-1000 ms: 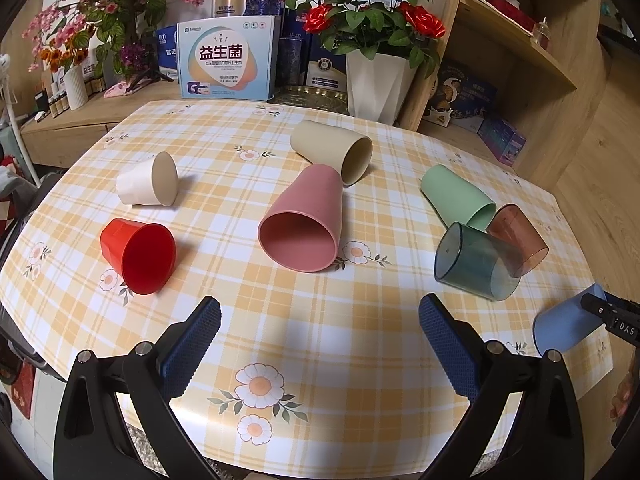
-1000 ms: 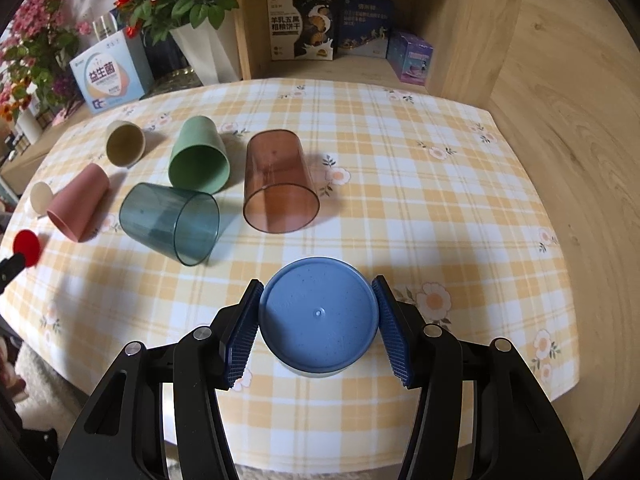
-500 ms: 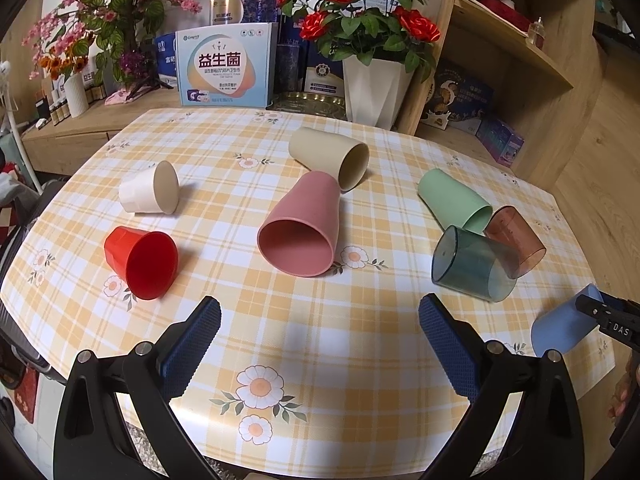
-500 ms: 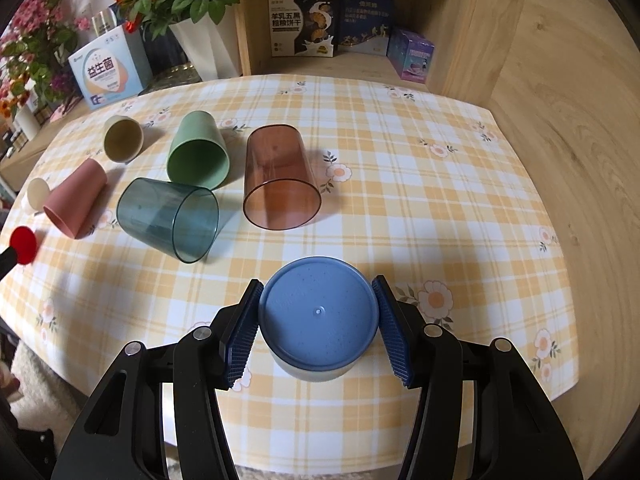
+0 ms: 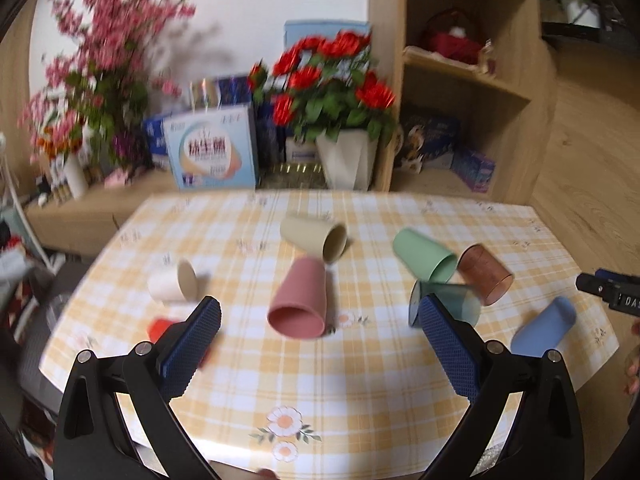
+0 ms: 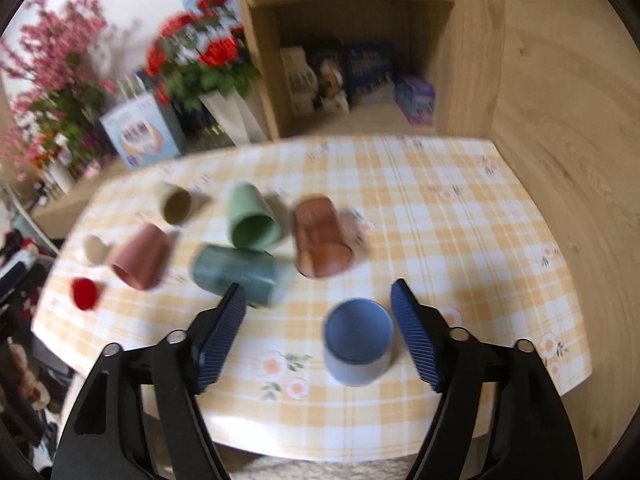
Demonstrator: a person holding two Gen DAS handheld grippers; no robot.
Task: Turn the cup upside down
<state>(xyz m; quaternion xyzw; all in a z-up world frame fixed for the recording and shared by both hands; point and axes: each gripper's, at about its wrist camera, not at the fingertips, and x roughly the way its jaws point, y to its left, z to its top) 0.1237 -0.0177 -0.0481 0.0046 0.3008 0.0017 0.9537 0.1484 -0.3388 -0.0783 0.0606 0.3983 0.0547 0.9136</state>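
A blue cup stands upside down on the checked tablecloth near the front edge; it also shows in the left wrist view. My right gripper is open and pulled back, with the blue cup between its fingers but nearer the right one, not touched. My left gripper is open and empty, above the table's front. Lying on their sides are a pink cup, a beige cup, a green cup, a brown clear cup, a teal clear cup, a cream cup and a red cup.
The round table has a yellow checked cloth. A vase of red roses, boxes and pink flowers stand behind it. A wooden shelf unit is at the back right. Both views are blurred by motion.
My right gripper has opened, let go of the blue cup and drawn back and up. My left gripper has risen and pulled back.
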